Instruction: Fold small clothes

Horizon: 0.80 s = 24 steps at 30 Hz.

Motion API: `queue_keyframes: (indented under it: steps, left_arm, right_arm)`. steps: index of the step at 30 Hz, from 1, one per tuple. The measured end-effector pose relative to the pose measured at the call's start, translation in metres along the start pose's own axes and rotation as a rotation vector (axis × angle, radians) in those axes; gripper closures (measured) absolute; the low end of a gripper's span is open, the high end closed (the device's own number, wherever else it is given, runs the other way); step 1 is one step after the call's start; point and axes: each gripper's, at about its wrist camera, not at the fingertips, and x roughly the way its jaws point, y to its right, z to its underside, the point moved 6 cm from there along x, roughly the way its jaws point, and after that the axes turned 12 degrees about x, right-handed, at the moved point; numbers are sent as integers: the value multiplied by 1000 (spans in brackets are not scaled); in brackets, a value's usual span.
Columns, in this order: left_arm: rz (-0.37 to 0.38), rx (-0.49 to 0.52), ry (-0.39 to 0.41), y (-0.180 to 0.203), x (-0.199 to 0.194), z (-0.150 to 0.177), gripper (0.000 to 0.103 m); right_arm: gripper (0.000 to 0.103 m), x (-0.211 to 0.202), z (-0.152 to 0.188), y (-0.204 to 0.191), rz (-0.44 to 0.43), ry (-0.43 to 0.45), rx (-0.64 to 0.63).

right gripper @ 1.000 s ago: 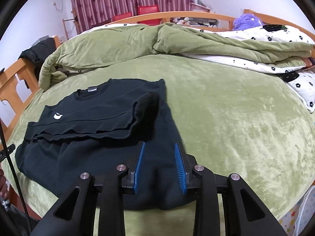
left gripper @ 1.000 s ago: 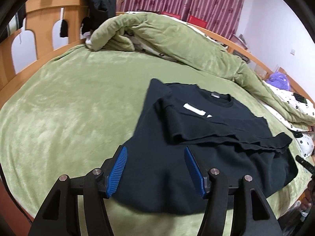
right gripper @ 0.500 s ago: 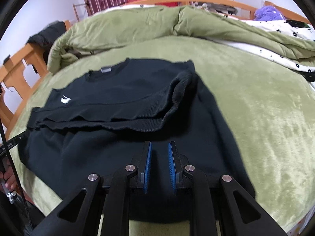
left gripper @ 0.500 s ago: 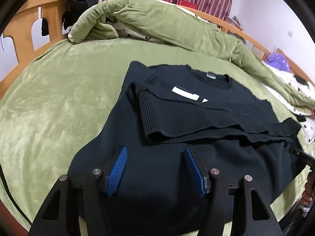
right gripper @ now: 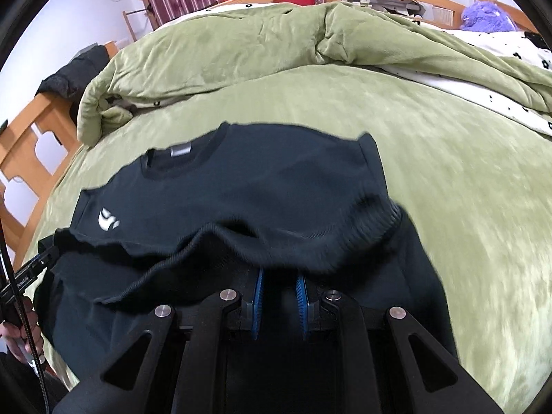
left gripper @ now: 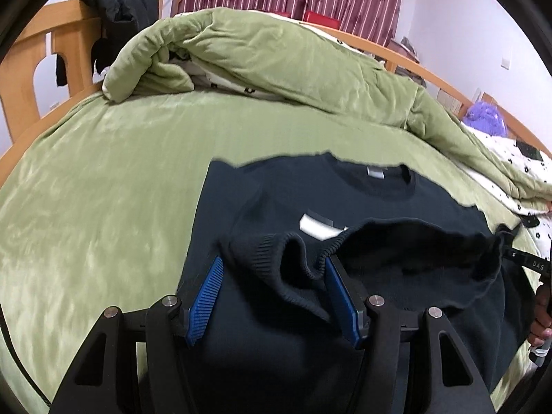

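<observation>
A small black sweater [left gripper: 345,200] with a white chest logo [left gripper: 319,224] lies on the green bed; it also shows in the right wrist view [right gripper: 248,189]. Its ribbed bottom hem [left gripper: 276,252] is lifted and bunched over the body. My left gripper [left gripper: 272,276] stands wide with the hem draped between its blue pads [left gripper: 207,293]; no clamping shows. My right gripper [right gripper: 279,286] has its jaws close together, with the lifted hem [right gripper: 310,255] covering its fingertips.
A rumpled green quilt [left gripper: 276,62] lies across the far side of the bed. A wooden bed frame [left gripper: 45,55] with dark clothing stands at the left. A purple object [right gripper: 490,17] lies far right. Green blanket [right gripper: 465,189] lies to the right of the sweater.
Both grippers have risen and moved toward the collar, carrying the sweater's bottom hem up over the body. The right jaws stay narrow; the left jaws stay wide.
</observation>
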Motion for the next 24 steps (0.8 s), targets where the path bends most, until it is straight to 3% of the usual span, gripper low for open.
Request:
queue_keyframes:
  steps: [7, 12, 19, 24]
  left_arm:
    - [-24, 12, 22, -12, 21, -38, 45]
    - [-37, -30, 41, -30, 20, -52, 45]
    - [-27, -29, 37, -37, 15, -38, 45]
    - [-25, -17, 19, -42, 11, -18, 45]
  right_arm:
    - [86, 18, -41, 6, 84, 44, 9]
    - [73, 16, -48, 19, 96, 67, 28]
    - [73, 6, -47, 32, 100, 88, 28]
    - [65, 4, -38, 33, 64, 58, 16]
